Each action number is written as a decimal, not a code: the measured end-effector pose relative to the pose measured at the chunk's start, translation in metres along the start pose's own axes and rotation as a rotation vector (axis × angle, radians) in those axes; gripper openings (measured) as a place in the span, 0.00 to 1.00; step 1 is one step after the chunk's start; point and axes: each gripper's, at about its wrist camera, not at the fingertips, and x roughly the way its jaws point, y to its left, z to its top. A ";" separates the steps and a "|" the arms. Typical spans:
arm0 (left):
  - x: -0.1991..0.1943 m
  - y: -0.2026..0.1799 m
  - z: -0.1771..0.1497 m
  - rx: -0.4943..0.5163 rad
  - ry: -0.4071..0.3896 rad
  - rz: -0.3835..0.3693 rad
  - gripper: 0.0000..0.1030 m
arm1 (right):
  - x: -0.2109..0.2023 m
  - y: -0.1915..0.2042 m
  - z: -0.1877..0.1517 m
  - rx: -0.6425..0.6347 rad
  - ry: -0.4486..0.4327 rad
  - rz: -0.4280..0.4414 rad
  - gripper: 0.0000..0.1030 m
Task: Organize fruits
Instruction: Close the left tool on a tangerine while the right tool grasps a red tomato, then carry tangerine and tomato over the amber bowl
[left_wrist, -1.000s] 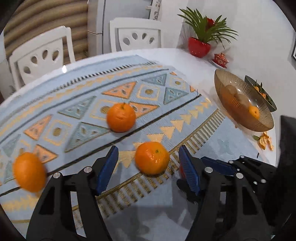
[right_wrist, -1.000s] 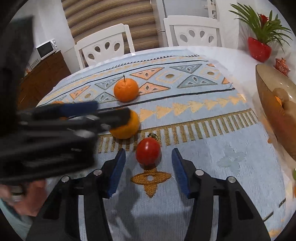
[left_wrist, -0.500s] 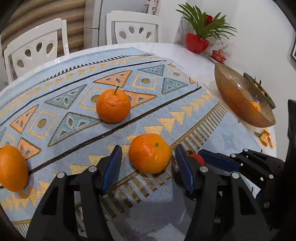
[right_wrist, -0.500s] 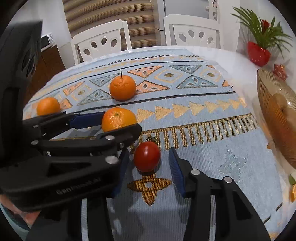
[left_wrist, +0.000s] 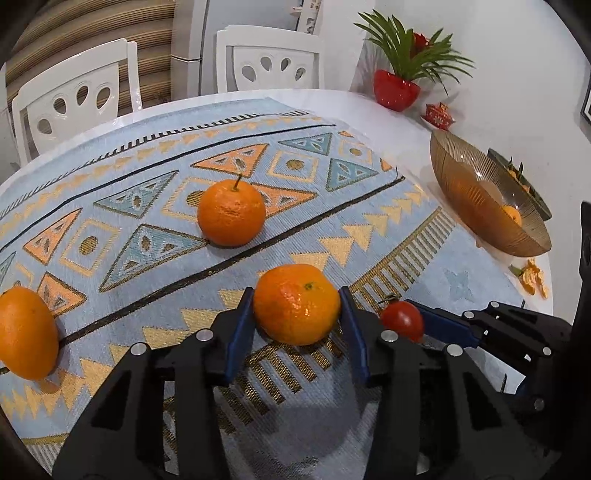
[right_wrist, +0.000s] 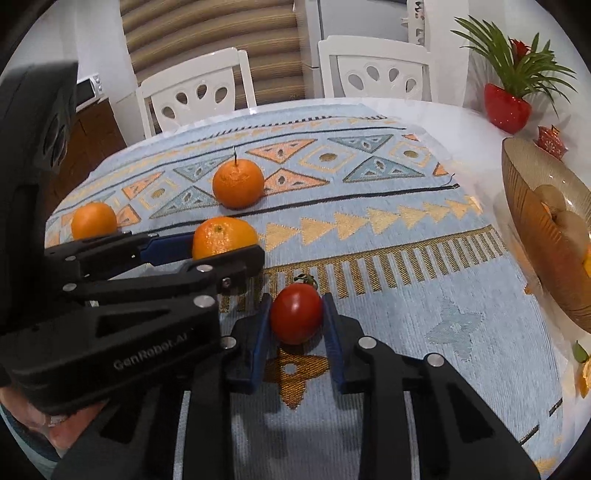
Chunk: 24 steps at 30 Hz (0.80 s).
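Note:
Three oranges and a small red tomato lie on a patterned blue cloth (left_wrist: 332, 155). My left gripper (left_wrist: 295, 292) is shut on the near orange (left_wrist: 296, 306), its blue pads pressing both sides. In the right wrist view my right gripper (right_wrist: 296, 299) is shut on the tomato (right_wrist: 295, 317), which rests on the cloth. The two grippers are side by side, almost touching. The tomato (left_wrist: 402, 320) shows just right of the left gripper. A stemmed orange (left_wrist: 231, 214) lies farther back, and another orange (left_wrist: 26, 334) at the far left. An amber glass bowl (left_wrist: 476, 203) at the right holds some fruit.
Behind the bowl are a dark dish (left_wrist: 517, 173), a red pot with a plant (left_wrist: 395, 90) and a small red ornament (left_wrist: 439, 115). Orange peel (left_wrist: 532, 278) lies near the table's right edge. Two white chairs (left_wrist: 269, 61) stand at the far side. A person's hand (right_wrist: 48, 432) holds the left gripper.
Both grippers moved forward and their fingers came together: the left onto the near orange, the right onto the tomato. The other fruits have not moved.

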 end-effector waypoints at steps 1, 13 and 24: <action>-0.001 0.002 0.000 -0.010 -0.006 -0.001 0.43 | -0.001 0.000 0.000 0.003 -0.005 -0.001 0.26; -0.001 0.009 0.001 -0.054 -0.016 -0.014 0.43 | -0.002 -0.003 0.000 0.019 -0.012 0.005 0.26; -0.006 0.003 0.000 -0.039 -0.040 0.013 0.43 | -0.014 -0.012 -0.001 0.067 -0.066 0.000 0.26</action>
